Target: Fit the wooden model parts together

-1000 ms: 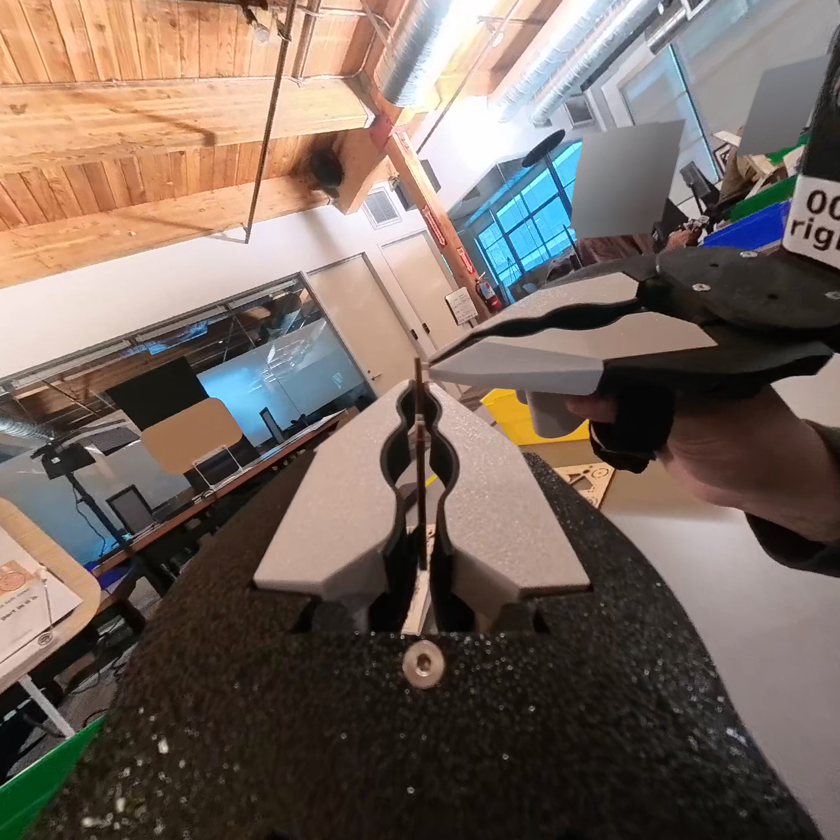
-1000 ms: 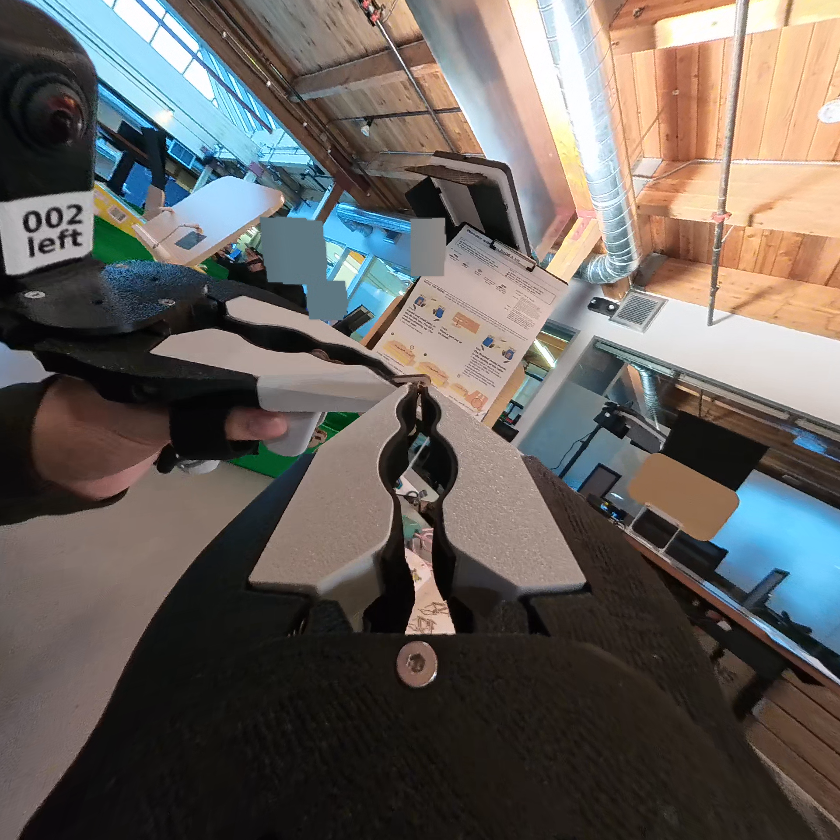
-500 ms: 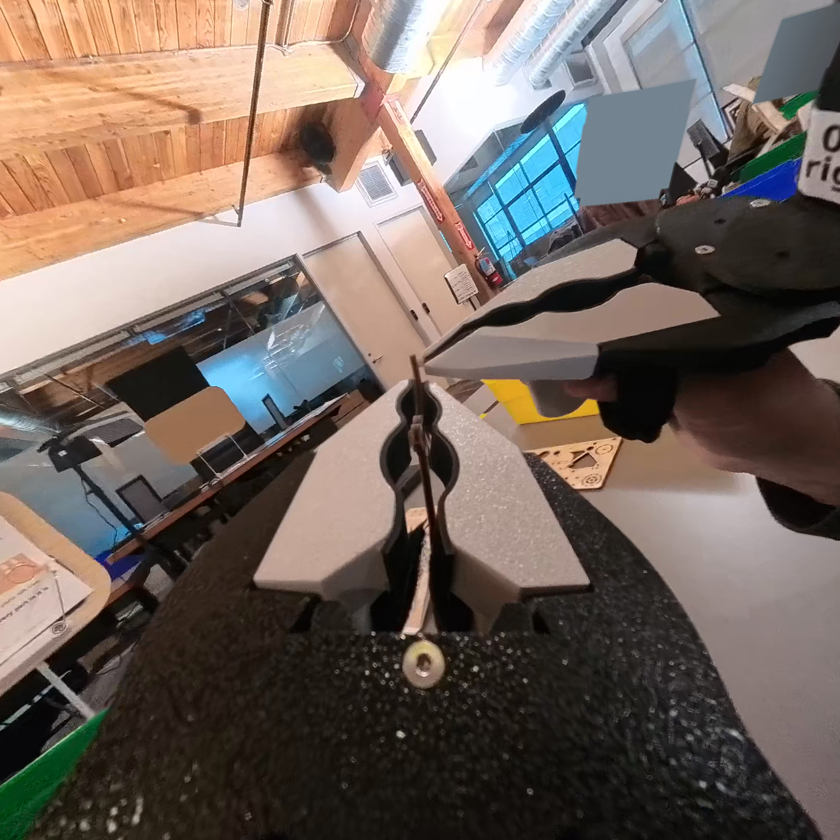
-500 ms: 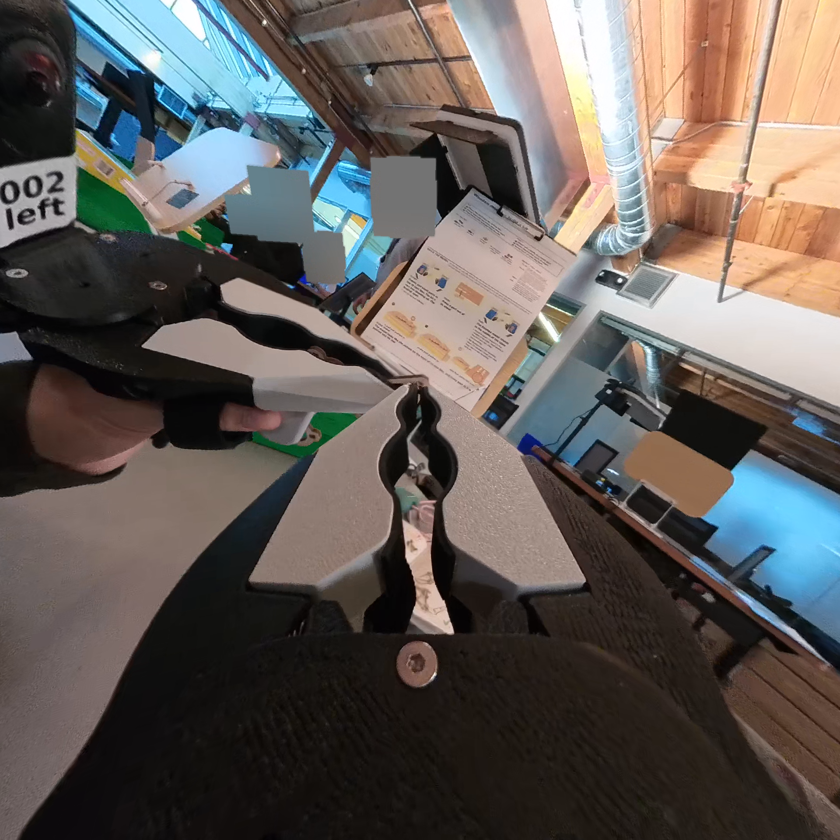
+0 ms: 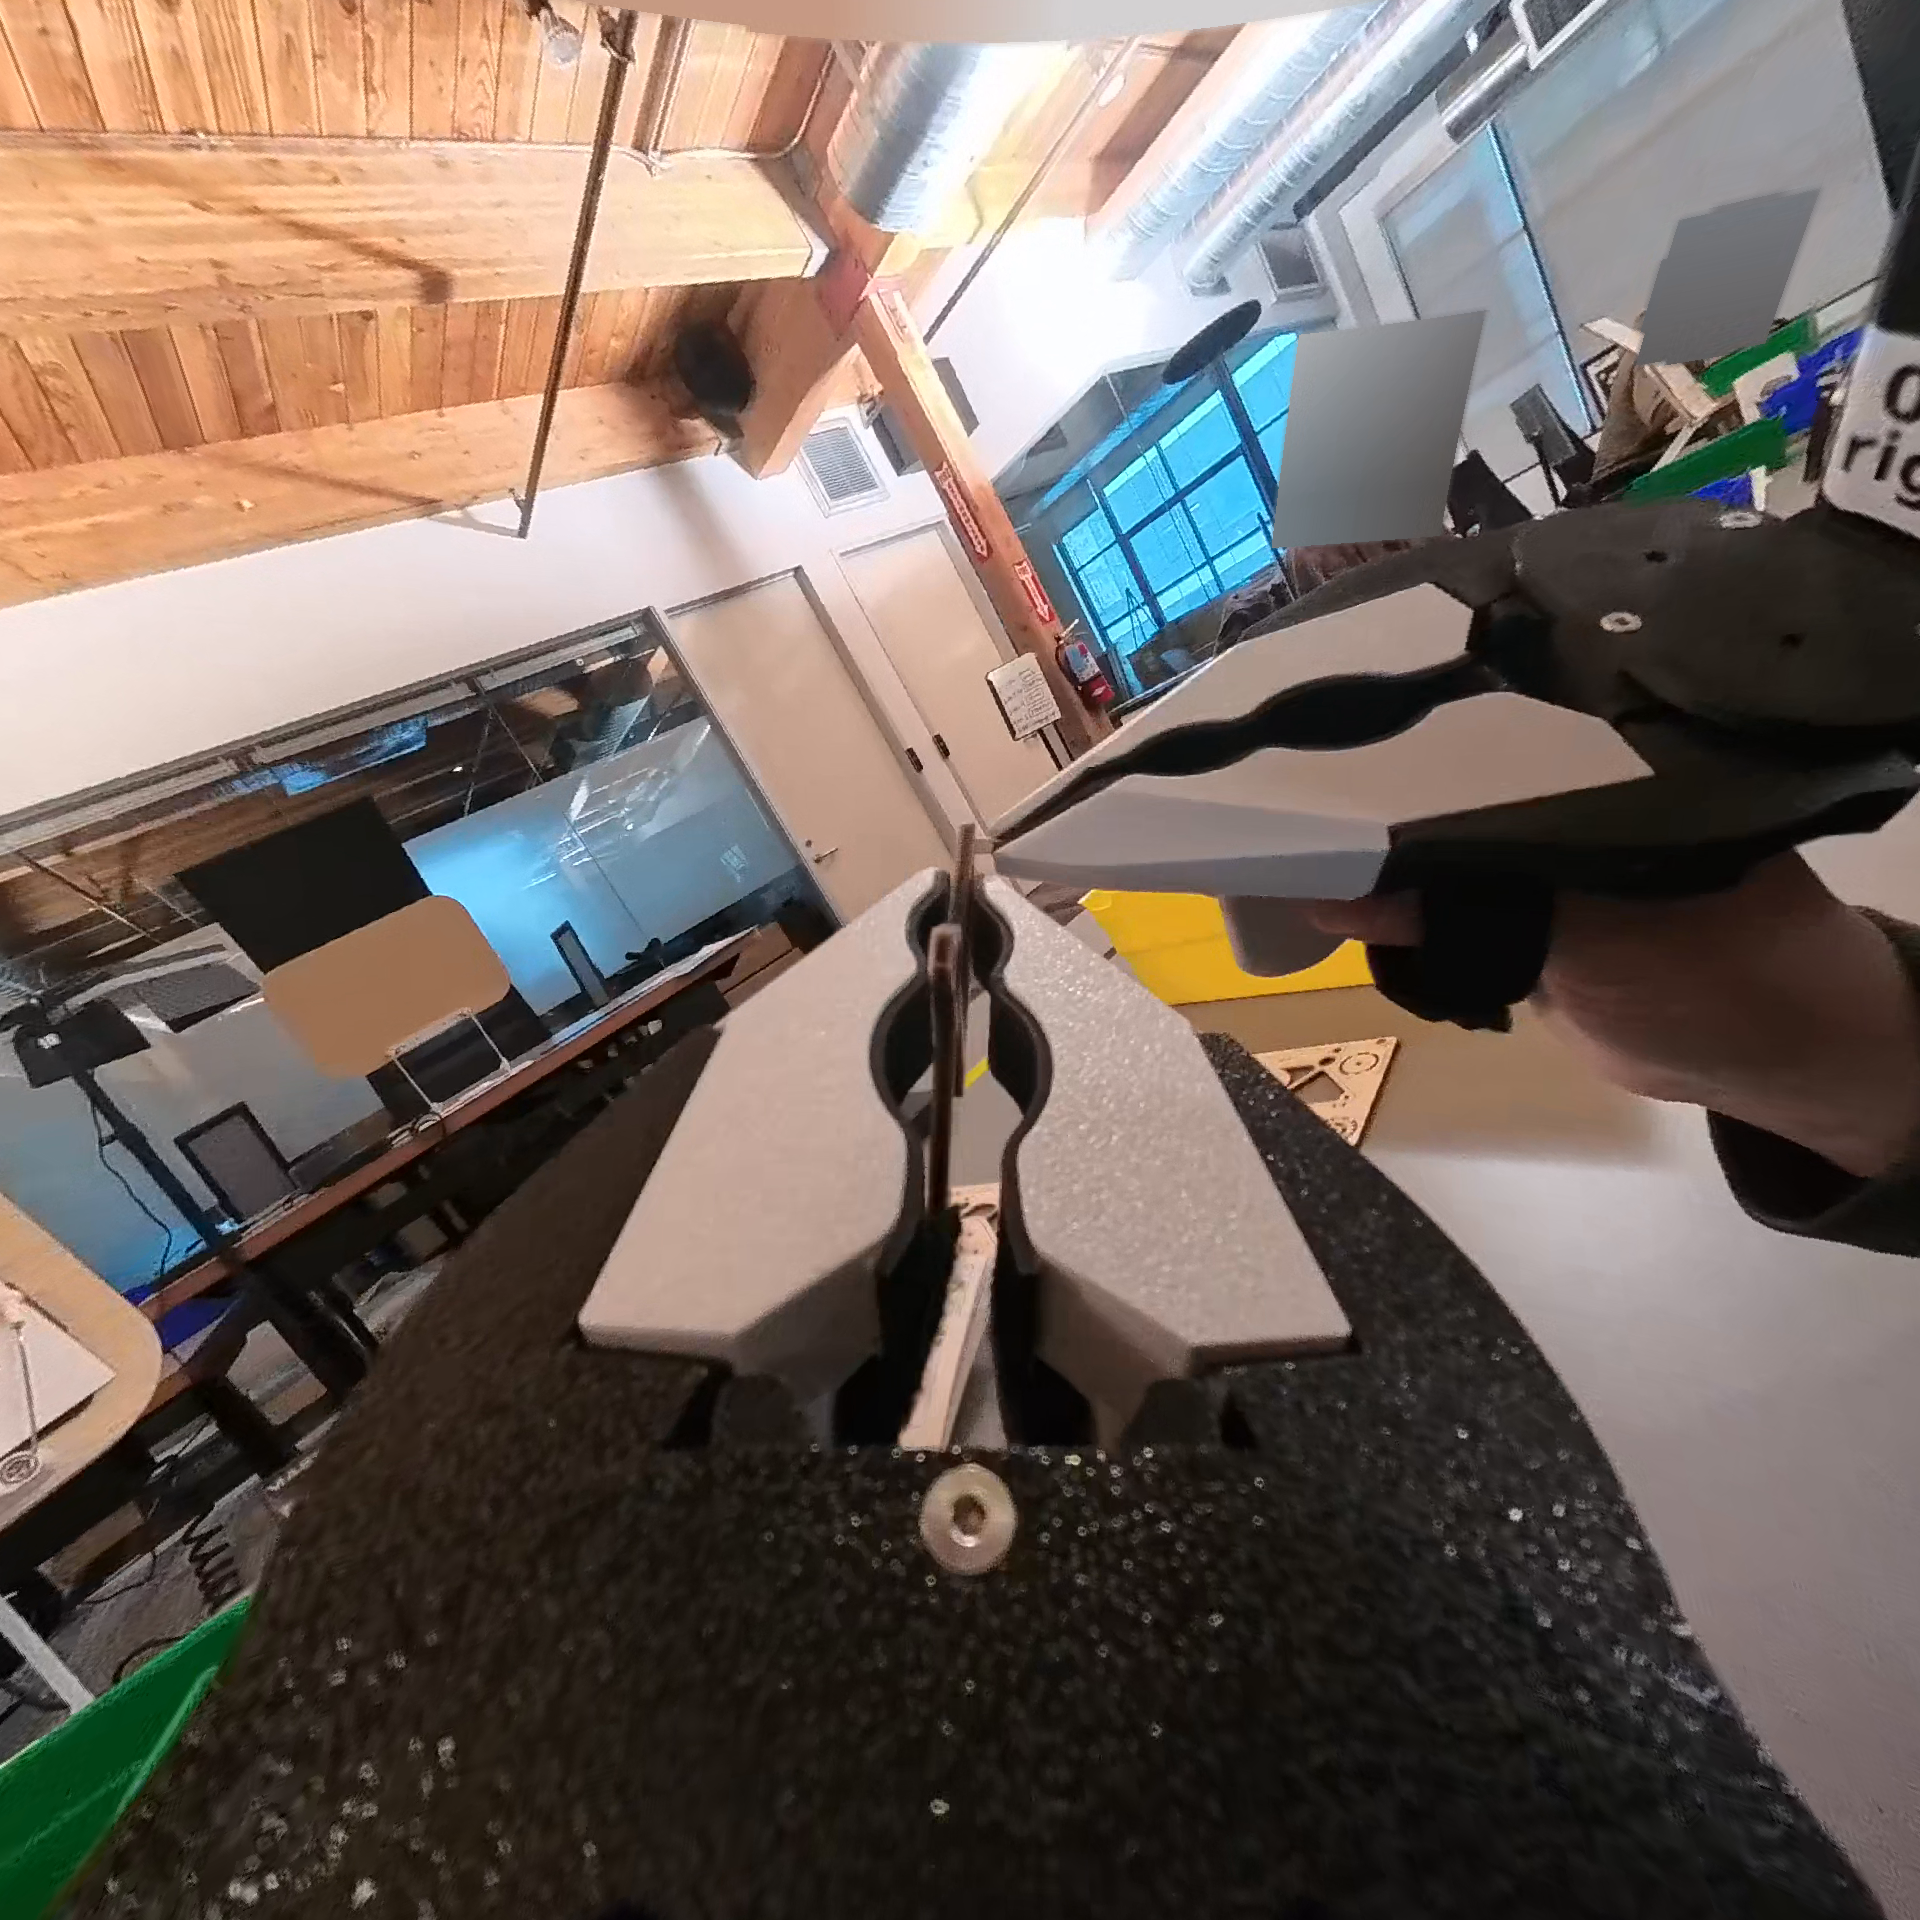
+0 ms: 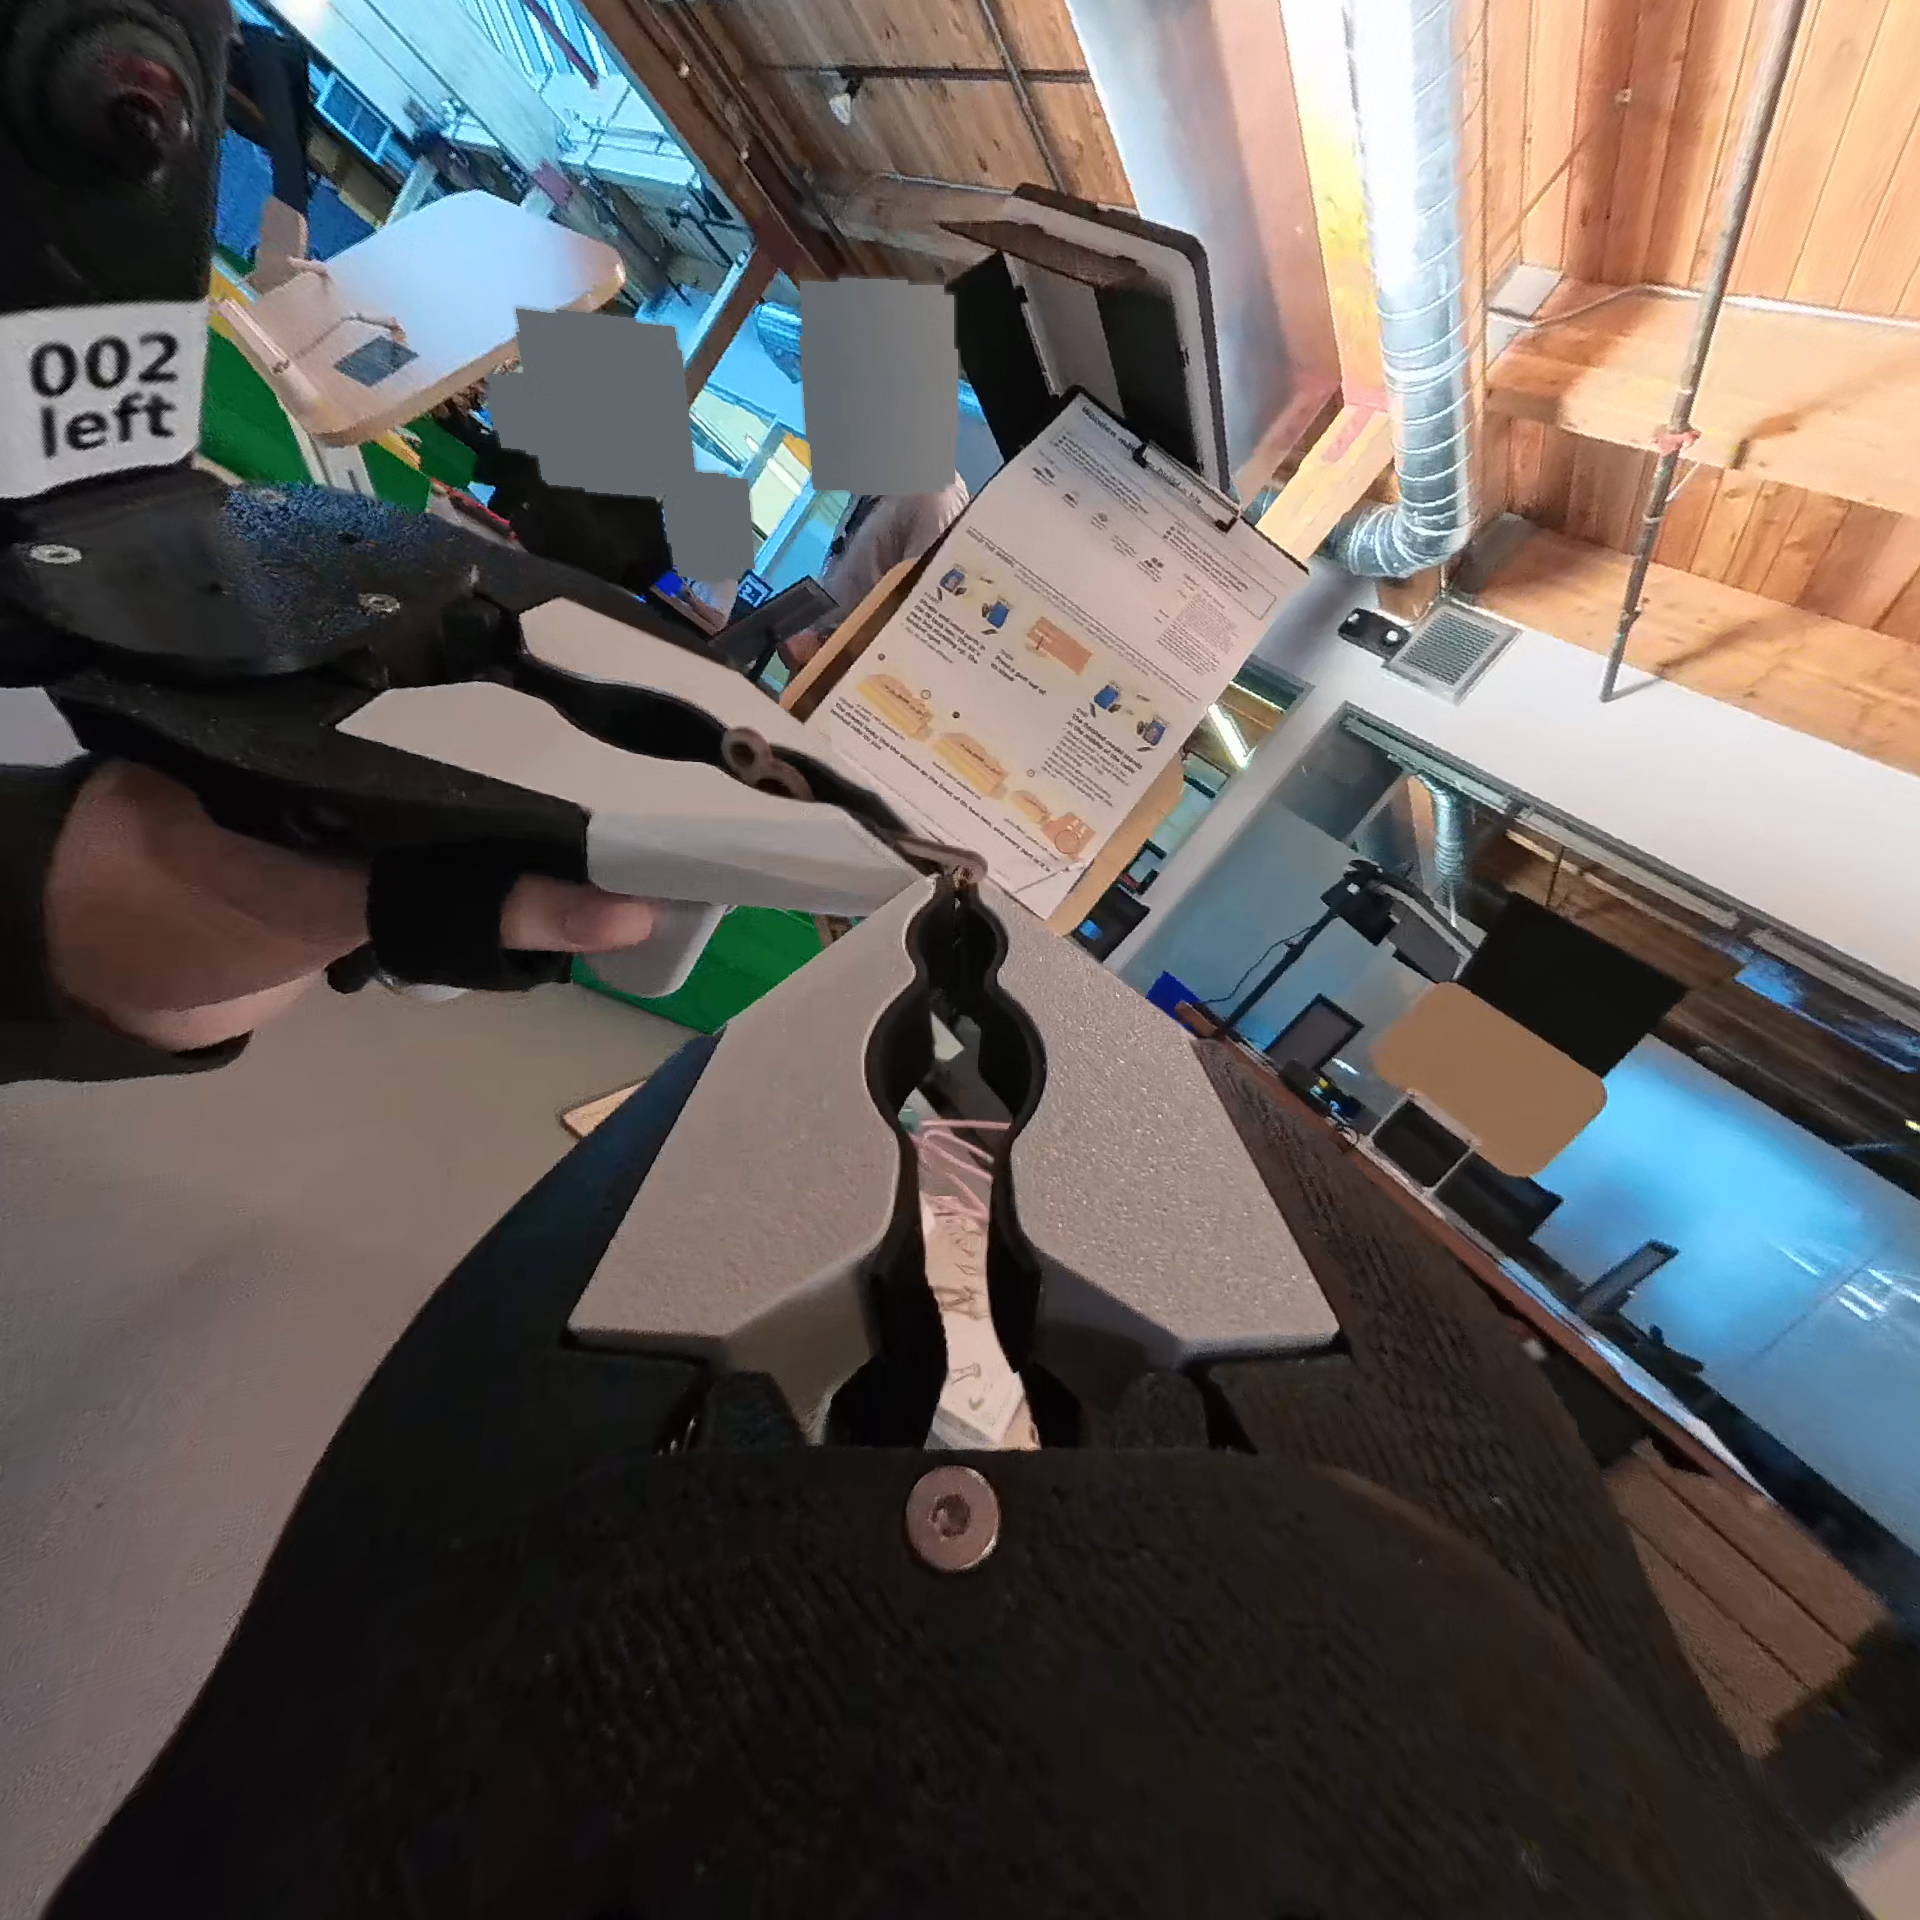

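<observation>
Both tongs have tilted further, left tongs (image 5: 961, 894) pinching a wood strip (image 5: 943, 1049), right tongs (image 5: 995, 831) clamped on its tip, probably mid-fit

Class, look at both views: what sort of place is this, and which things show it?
Probably a shared workshop or lab: exposed timber ceiling with metal ducting, glass-walled rooms, and an instruction sheet on a stand.

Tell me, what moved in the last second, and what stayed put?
Both grippers tilted a little, so the room behind shifted. The left gripper stayed shut on the thin wooden part, and the right gripper kept its closed tips at that part's top edge. Nothing was let go.
</observation>
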`<move>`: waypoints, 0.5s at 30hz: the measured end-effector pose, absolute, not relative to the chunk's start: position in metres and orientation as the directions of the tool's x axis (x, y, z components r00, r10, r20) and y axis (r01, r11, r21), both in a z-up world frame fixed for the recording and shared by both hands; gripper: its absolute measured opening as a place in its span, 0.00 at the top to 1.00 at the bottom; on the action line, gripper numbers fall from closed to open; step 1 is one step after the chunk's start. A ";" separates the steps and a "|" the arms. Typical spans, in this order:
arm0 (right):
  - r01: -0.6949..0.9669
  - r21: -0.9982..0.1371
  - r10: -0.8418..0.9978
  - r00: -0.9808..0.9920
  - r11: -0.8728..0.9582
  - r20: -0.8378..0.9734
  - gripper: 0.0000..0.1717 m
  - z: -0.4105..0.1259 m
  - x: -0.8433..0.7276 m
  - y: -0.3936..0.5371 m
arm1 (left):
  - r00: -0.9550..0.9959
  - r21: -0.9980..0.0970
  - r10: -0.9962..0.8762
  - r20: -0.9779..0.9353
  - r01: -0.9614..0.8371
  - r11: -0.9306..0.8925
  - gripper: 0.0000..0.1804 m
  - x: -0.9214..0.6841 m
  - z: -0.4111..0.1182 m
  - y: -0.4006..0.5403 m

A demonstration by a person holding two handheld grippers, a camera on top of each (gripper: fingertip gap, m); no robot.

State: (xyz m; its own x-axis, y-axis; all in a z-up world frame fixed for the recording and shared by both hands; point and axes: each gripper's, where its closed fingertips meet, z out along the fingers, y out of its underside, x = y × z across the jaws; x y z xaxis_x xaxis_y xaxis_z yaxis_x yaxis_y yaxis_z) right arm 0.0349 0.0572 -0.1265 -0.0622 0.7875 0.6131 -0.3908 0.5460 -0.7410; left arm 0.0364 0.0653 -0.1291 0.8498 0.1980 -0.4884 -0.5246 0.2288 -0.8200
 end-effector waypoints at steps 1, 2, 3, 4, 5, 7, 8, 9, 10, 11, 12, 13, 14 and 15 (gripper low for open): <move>-0.394 -0.734 0.782 -0.057 0.553 0.620 1.00 -0.126 0.036 0.057 | 0.851 -0.820 0.197 -0.487 -0.523 0.232 1.00 0.037 -0.128 0.065; -0.397 -0.730 0.779 -0.055 0.557 0.624 1.00 -0.126 0.036 0.056 | 0.855 -0.822 0.192 -0.483 -0.518 0.236 0.99 0.037 -0.127 0.064; -0.401 -0.728 0.778 -0.056 0.557 0.626 1.00 -0.126 0.037 0.056 | 0.857 -0.823 0.189 -0.479 -0.513 0.243 0.99 0.037 -0.127 0.063; -0.405 -0.726 0.777 -0.058 0.556 0.627 1.00 -0.126 0.037 0.055 | 0.856 -0.821 0.183 -0.483 -0.516 0.245 0.99 0.038 -0.126 0.063; -0.408 -0.723 0.775 -0.058 0.557 0.630 1.00 -0.125 0.038 0.055 | 0.852 -0.816 0.180 -0.491 -0.523 0.247 0.99 0.039 -0.126 0.062; -0.410 -0.722 0.775 -0.055 0.558 0.630 1.00 -0.125 0.039 0.055 | 0.835 -0.792 0.178 -0.520 -0.550 0.266 0.99 0.043 -0.125 0.060; -0.408 -0.723 0.777 -0.051 0.557 0.628 1.00 -0.125 0.039 0.057 | 0.825 -0.779 0.181 -0.535 -0.565 0.274 0.99 0.044 -0.123 0.058; -0.405 -0.726 0.780 -0.049 0.555 0.624 1.00 -0.125 0.039 0.059 | 0.817 -0.768 0.181 -0.547 -0.576 0.281 0.99 0.045 -0.122 0.056; -0.403 -0.731 0.784 -0.050 0.551 0.618 1.00 -0.126 0.038 0.060 | 0.813 -0.762 0.179 -0.554 -0.582 0.285 0.99 0.046 -0.120 0.055; -0.401 -0.735 0.787 -0.054 0.547 0.615 1.00 -0.126 0.038 0.061 | 0.813 -0.764 0.175 -0.555 -0.582 0.278 0.98 0.046 -0.120 0.054; -0.400 -0.735 0.786 -0.058 0.547 0.616 1.00 -0.127 0.038 0.061 | 0.815 -0.771 0.166 -0.556 -0.580 0.265 0.98 0.046 -0.121 0.055; -0.398 -0.733 0.781 -0.062 0.551 0.621 1.00 -0.128 0.037 0.060 | 0.816 -0.778 0.149 -0.558 -0.577 0.250 0.97 0.046 -0.122 0.057; -0.396 -0.731 0.777 -0.068 0.555 0.626 1.00 -0.129 0.037 0.059 | 0.818 -0.785 0.131 -0.560 -0.575 0.231 0.96 0.047 -0.125 0.059; -0.395 -0.732 0.775 -0.073 0.555 0.628 1.00 -0.129 0.037 0.058 | 0.820 -0.792 0.119 -0.560 -0.572 0.212 0.97 0.046 -0.127 0.060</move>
State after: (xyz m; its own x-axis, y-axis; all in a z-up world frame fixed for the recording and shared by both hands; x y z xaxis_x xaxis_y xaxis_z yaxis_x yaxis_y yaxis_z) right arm 0.0365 0.0575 -0.1294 -0.0735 0.7751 0.6276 -0.3947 0.5553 -0.7320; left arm 0.0460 0.0603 -0.1274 0.8197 0.1190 -0.5603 -0.5722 0.2122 -0.7922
